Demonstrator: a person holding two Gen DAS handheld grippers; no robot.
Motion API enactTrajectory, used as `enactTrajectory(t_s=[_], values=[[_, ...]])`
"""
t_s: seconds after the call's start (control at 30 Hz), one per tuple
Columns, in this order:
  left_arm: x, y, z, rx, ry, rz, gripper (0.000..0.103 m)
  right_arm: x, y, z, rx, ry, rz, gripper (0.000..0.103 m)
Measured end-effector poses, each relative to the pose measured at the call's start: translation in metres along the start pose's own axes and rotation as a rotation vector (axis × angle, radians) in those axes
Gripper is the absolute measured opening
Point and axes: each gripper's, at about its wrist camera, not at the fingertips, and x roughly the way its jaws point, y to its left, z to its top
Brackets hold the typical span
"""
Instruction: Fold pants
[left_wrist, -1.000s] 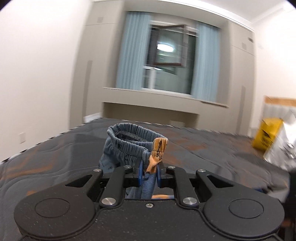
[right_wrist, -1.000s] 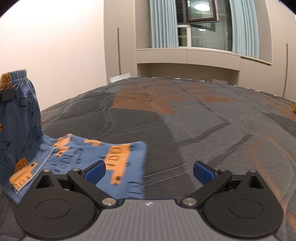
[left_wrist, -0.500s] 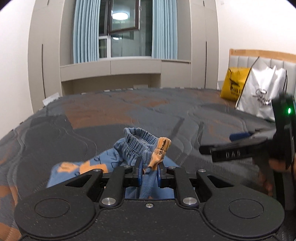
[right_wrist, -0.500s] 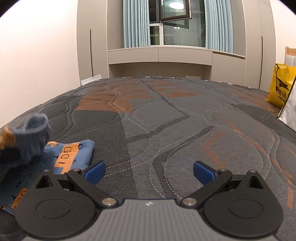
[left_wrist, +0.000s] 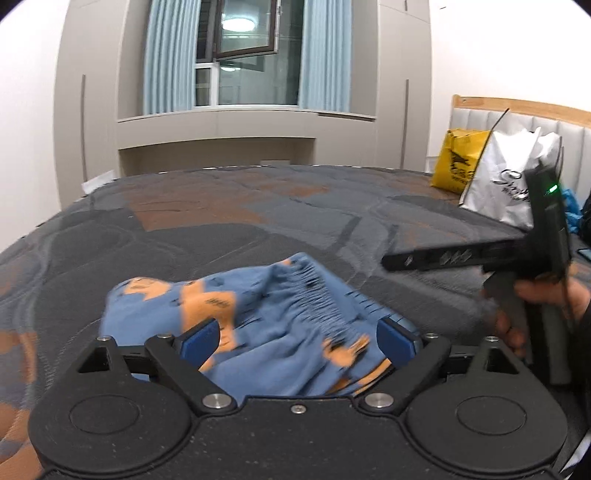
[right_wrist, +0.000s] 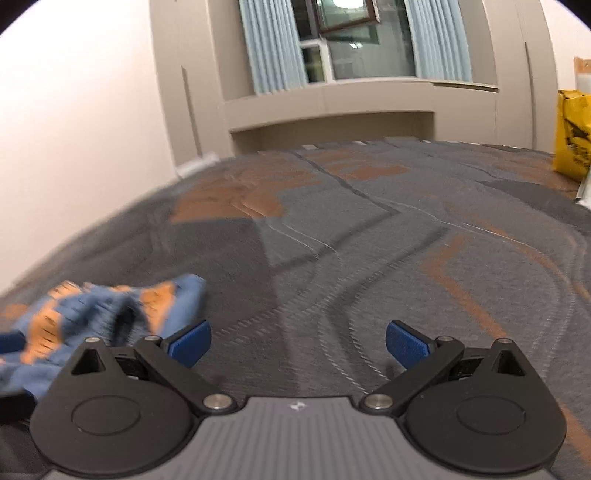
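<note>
The small blue pants with orange prints (left_wrist: 266, 325) lie crumpled on the bed, waistband on top. My left gripper (left_wrist: 297, 338) is open, its blue pads (left_wrist: 201, 338) on either side of the heap, holding nothing. In the right wrist view the pants (right_wrist: 103, 314) lie at the lower left, blurred. My right gripper (right_wrist: 297, 343) is open and empty over bare quilt, just right of the pants. It also shows in the left wrist view (left_wrist: 480, 254) at the right, held in a hand.
The grey and orange quilted bed cover (right_wrist: 369, 229) fills both views. A yellow bag (left_wrist: 458, 162) and a white bag (left_wrist: 513, 177) stand at the headboard on the right. A wall and window alcove lie beyond the bed's far edge.
My left gripper has opened and let go of the waistband; the pants have dropped into a heap on the bed. The right gripper has stayed open and has shifted slightly.
</note>
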Motion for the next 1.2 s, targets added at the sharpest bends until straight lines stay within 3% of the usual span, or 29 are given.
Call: enactTrajectory(t_s=[0.17,0.3,0.43,0.57,0.77,0.9,1.0,1.2], values=[[-0.015,0.002,-0.012,0.029,-0.016,0.016,0.090,-0.006,0.023,0.006,-0.055,-0.040,0.205,0.103],[-0.021,-0.011,-0.020,0.149,-0.041,0.033,0.085,0.006,0.049,0.016,-0.124,-0.004,0.317,0.102],[-0.016,-0.020,-0.022,0.207,-0.016,0.051,0.067,0.026,0.065,0.022,-0.161,0.041,0.355,0.094],[-0.011,-0.016,-0.022,0.204,0.009,0.043,0.066,0.039,0.073,0.021,-0.172,0.075,0.382,0.089],[-0.003,-0.012,-0.023,0.199,0.052,0.032,0.040,0.046,0.073,0.011,-0.171,0.104,0.375,0.065],[-0.003,-0.009,-0.021,0.186,0.051,0.021,0.012,0.044,0.070,0.010,-0.142,0.106,0.410,0.045],[-0.007,-0.006,-0.018,0.165,0.040,0.018,0.003,0.041,0.071,0.010,-0.149,0.099,0.398,0.020],[-0.018,-0.011,-0.004,0.156,-0.004,0.005,0.001,0.027,0.073,0.015,-0.142,0.049,0.382,0.016]])
